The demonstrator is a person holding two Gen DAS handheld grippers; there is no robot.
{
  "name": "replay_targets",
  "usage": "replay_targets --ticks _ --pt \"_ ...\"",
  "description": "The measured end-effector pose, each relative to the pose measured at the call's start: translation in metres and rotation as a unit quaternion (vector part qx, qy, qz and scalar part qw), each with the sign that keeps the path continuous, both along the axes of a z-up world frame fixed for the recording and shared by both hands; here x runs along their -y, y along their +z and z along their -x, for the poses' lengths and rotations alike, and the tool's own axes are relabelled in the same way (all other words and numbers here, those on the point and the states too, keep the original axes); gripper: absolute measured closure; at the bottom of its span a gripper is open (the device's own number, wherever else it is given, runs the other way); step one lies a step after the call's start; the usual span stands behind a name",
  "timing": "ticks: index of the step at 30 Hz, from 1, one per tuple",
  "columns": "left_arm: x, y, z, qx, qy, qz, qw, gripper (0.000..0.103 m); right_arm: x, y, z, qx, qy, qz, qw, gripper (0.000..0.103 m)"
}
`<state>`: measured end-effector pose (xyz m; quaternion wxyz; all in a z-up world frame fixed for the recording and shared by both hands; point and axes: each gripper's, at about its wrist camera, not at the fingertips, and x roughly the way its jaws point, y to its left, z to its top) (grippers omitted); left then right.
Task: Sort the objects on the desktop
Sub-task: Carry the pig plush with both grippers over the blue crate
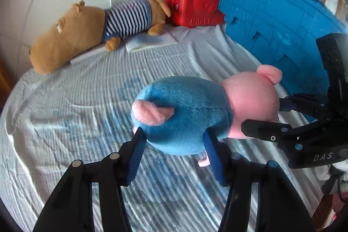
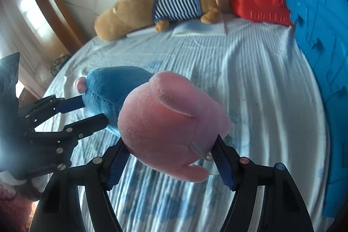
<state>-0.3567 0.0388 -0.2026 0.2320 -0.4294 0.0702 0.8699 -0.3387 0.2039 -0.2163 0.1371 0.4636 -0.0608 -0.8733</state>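
Farther back, a brown plush bear (image 1: 87, 34) in a striped shirt lies along the wall, a red case (image 1: 193, 5) to its right and a blue crate (image 1: 271, 21) filling the right side. Nearer, the pig plush (image 1: 195, 110) lies lengthwise left to right, pink head rightward, above the striped sheet (image 1: 76, 101). Left gripper (image 1: 174, 151) clamps its blue body; right gripper (image 2: 169, 158) clamps the head.

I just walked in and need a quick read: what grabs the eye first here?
A plush pig in a blue outfit, held up over the striped sheet by both grippers: the left gripper on its body, the right gripper on its pink head. Behind lie a brown plush, a red case and a blue crate.
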Motion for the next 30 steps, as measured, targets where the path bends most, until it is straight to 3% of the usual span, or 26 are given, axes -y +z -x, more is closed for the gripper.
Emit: replay_targets --ticks 22,30 --pt "-0.035 0.122 -0.101 -0.115 0.021 -0.017 0.993 0.049 -0.03 0.121 -0.095 -0.135 0.02 -0.021 0.99 0.031" --pt "-0.059 0.164 -0.127 -0.152 -0.008 -0.027 0.988 0.049 -0.053 0.161 -0.133 -0.179 -0.004 -0.026 0.984 0.031"
